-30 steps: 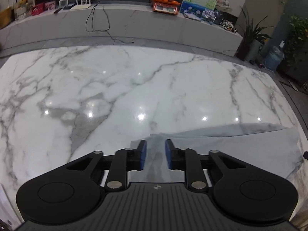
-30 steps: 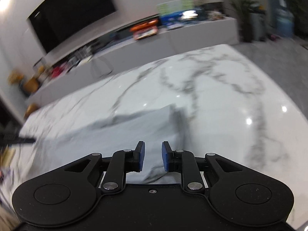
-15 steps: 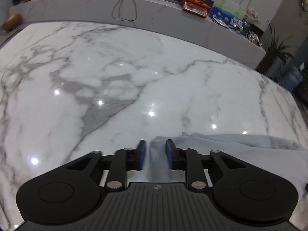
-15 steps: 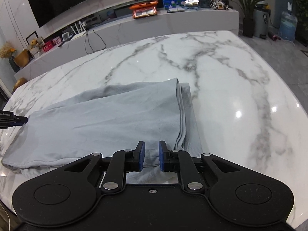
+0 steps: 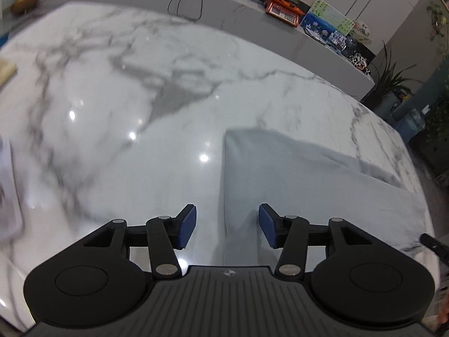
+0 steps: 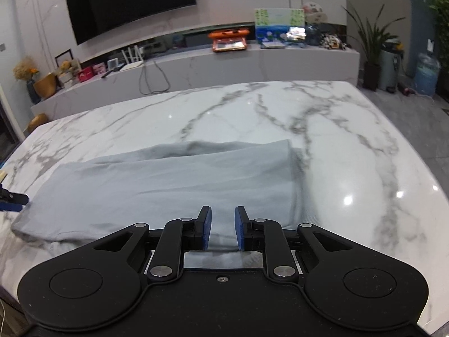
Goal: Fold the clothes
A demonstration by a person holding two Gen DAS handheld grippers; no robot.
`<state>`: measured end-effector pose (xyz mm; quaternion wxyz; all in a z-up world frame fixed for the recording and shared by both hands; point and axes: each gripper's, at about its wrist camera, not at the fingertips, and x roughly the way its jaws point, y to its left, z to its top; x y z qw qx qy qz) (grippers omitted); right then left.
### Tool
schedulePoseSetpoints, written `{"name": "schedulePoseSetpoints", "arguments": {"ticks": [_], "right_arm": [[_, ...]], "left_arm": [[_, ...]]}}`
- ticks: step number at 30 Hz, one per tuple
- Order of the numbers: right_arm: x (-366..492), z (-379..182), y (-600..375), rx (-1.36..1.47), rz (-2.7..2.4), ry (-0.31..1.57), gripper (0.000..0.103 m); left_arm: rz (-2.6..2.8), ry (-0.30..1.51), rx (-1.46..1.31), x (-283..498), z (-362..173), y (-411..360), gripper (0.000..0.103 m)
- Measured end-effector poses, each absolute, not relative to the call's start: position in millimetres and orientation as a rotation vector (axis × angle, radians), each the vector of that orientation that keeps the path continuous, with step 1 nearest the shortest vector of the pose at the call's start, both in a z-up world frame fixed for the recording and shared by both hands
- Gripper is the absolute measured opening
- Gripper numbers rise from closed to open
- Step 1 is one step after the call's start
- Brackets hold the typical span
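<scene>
Cloth fills the near half of both views: a pale grey knit garment (image 6: pixel 168 185), laid in a long flat band across the white grey-veined marble bench (image 6: pixel 280 118), one layer over another, a ribbed edge showing at its right end. The left tongs (image 5: pixel 227 226) stand wide, holding nothing, hovering over the garment's left edge. The right tongs (image 6: pixel 223 229) stand narrowly parted above the near edge; whether they pinch fabric cannot be told. The risk, as a judgement: the glossy marble offers little grip, so tugging one end could slide the whole band and skew its layers, or catch only the top layer.
</scene>
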<state>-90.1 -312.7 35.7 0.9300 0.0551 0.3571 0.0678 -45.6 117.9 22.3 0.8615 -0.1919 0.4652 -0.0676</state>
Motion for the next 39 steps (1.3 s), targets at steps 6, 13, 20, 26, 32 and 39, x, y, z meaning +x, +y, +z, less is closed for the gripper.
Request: {"name": "schedulePoseSetpoints", "arguments": {"ticks": [6, 13, 20, 26, 32, 39], "right_arm": [[-96.0, 42.5, -295.5, 0.051, 0.169, 0.680, 0.017], [-95.0, 41.9, -291.4, 0.042, 0.171, 0.676, 0.017], [-97.7, 40.1, -281.3, 0.018, 0.176, 0.671, 0.017], [-98.5, 33.1, -254.8, -0.026, 0.229, 0.675, 0.014], [-90.2, 26.4, -218.6, -0.035, 0.281, 0.686, 0.013], [-80.1, 10.2, -201.0, -0.081, 0.298, 0.794, 0.013]], "left_arm": [[-0.144, 0.938, -0.427, -56.3, 17.3, 116.0, 0.048], [-0.143, 0.894, -0.383, -66.4, 12.9, 97.9, 0.026], [-0.158, 0.874, -0.439, -68.2, 15.4, 102.8, 0.011], [-0.177, 0.820, -0.446, -70.6, 29.9, 99.7, 0.010], [-0.193, 0.785, -0.477, -69.8, 43.4, 95.7, 0.010], [-0.283, 0.736, -0.480, -62.4, 73.7, 77.7, 0.010]]}}
